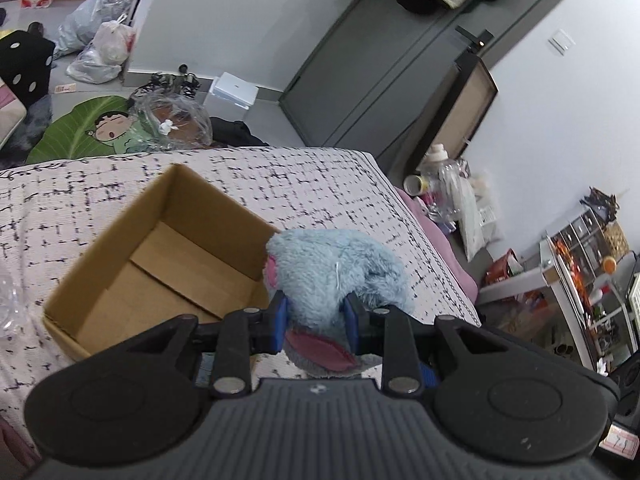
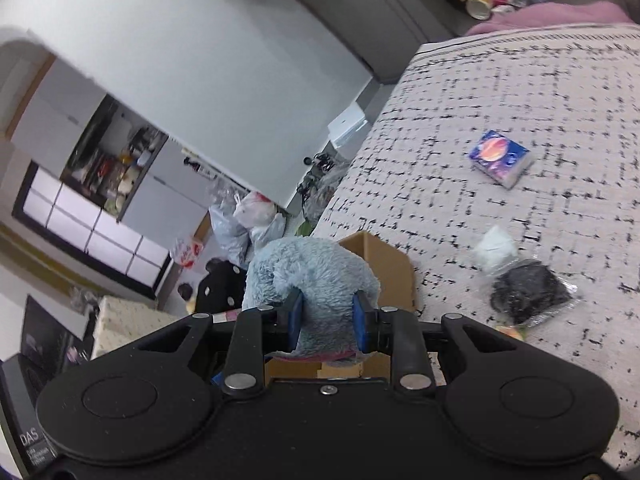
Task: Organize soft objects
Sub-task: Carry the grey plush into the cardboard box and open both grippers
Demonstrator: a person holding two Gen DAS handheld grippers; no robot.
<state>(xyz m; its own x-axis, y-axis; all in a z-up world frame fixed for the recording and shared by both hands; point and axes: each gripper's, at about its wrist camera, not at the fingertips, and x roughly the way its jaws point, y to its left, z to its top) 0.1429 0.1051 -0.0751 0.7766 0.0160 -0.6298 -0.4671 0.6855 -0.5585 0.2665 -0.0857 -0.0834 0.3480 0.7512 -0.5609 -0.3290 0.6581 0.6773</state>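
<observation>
A fluffy light-blue plush toy (image 1: pixel 332 268) with pink ears is held above the bed by both grippers. My left gripper (image 1: pixel 316 316) is shut on its lower part, beside the right wall of an open, empty cardboard box (image 1: pixel 120 256). My right gripper (image 2: pixel 326 316) is shut on the same plush toy (image 2: pixel 312 268), with the box (image 2: pixel 384 264) just behind and below it. Further right on the bed lie a blue tissue pack (image 2: pixel 500 158), a white soft item in clear wrap (image 2: pixel 496 248) and a black soft item in a clear bag (image 2: pixel 528 292).
The bed has a white cover with black dashes (image 1: pixel 304 184). On the floor beyond it lie plastic bags (image 1: pixel 104 48), a green cartoon mat (image 1: pixel 92 128) and a white box (image 1: pixel 234 90). A dark grey wardrobe (image 1: pixel 380 72) and cluttered shelves (image 1: pixel 588 272) stand to the right.
</observation>
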